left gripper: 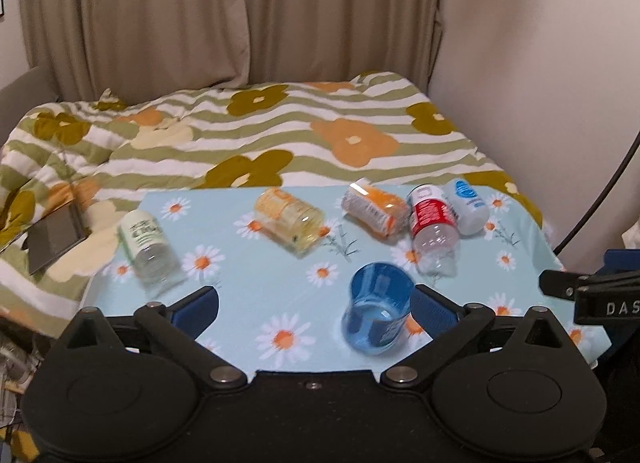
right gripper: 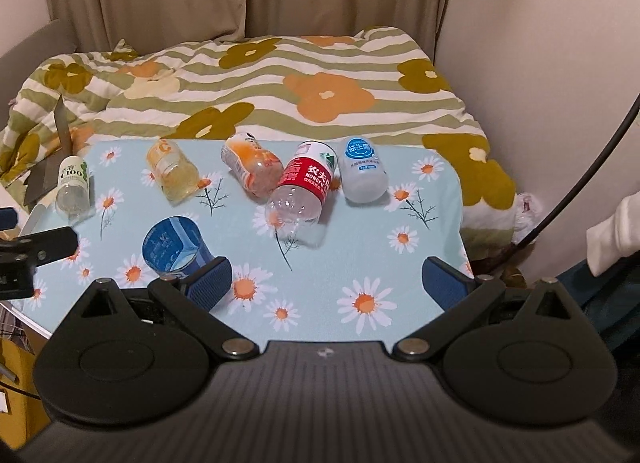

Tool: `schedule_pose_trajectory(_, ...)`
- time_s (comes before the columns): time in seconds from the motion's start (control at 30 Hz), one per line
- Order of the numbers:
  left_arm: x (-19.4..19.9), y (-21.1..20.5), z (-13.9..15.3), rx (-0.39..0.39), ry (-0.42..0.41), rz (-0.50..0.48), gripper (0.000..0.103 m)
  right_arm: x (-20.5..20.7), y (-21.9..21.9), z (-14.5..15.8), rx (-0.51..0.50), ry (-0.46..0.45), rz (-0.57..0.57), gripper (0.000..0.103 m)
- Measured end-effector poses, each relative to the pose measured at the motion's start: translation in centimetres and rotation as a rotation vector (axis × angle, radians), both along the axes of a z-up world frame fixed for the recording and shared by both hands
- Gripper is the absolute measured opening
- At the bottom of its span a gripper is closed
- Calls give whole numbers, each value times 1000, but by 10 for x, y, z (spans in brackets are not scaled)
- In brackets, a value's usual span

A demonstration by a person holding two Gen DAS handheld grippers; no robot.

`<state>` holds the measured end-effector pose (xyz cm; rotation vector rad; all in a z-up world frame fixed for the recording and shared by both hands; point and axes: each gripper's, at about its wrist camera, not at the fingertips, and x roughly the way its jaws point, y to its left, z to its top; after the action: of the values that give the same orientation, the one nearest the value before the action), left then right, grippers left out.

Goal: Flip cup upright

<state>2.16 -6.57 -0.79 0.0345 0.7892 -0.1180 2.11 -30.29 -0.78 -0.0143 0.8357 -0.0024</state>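
The blue cup (left gripper: pixel 378 313) is on the bench (left gripper: pixel 256 295), near the front edge, on the cloth with daisies. It seems to sit with the closed base up and the mouth down, but the blur does not let me be sure.

The left gripper (left gripper: pixel 315 305) has its fingers wide open and holds nothing; the cup is between them, just beside the right pad. The right gripper (right gripper: pixel 328 277) is also wide open and empty, with the cup beside its left pad.

I judge the cup to be thin clear plastic: light, a little soft in the wall, and smooth, so it can slip or bend. The best hold is probably across the middle of the wall, with a gentle squeeze.

Behind it five bottles lie on their sides, among them the red-label bottle (right gripper: pixel 298 191), well apart from the cup.
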Motion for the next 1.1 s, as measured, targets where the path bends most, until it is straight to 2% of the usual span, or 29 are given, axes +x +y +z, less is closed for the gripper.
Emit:
schedule_pose_trajectory(0.2,-9,17,-4,5,22,29,103,-9,10,-4,-8,11,-9,103)
schedule_pose_trajectory(0.37,-16,23,-4,13,5,27,103,-16,16,-6,-16,12,-18,103)
schedule_pose_trajectory(1.1,-26,27,-5,33,-7,3,103,-25,25,-6,-14,14,-30,103)
